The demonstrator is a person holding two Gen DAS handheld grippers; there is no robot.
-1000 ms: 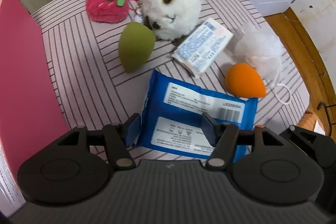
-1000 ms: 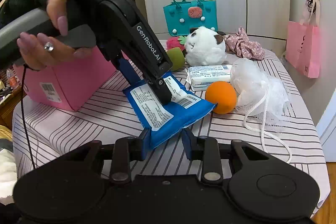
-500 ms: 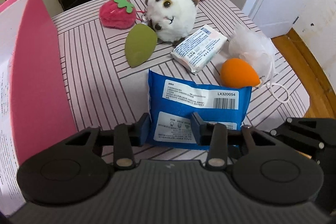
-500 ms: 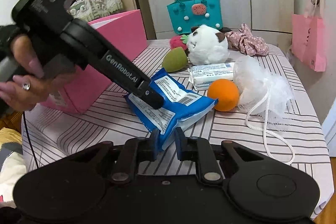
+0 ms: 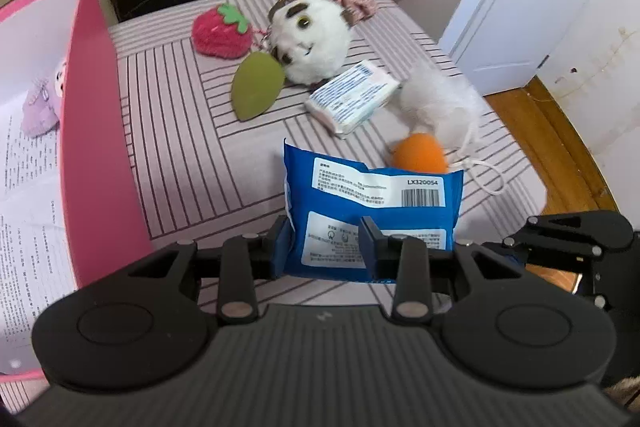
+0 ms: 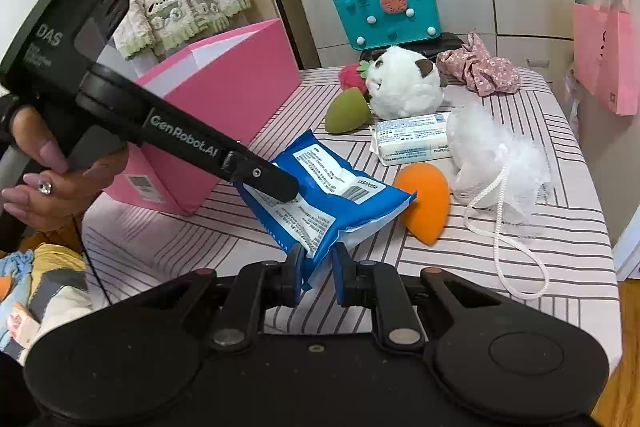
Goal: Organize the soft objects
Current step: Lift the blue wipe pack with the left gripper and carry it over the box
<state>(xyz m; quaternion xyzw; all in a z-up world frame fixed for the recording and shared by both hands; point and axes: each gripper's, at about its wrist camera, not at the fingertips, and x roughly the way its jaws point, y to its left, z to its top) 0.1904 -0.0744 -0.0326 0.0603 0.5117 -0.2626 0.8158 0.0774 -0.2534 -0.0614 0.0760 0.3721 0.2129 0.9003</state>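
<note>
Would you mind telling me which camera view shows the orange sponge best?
The right wrist view: the orange sponge lies whole on the striped table, its teardrop shape clear beside the blue packet. In the left wrist view, the lifted packet hides its lower part, so only the rounded top shows.

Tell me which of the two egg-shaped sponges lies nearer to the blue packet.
The orange sponge, beside the blue packet; the green sponge lies farther back.

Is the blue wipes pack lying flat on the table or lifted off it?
Lifted and tilted. The blue wipes pack hangs above the striped table, pinched by the left gripper and the right gripper.
</note>
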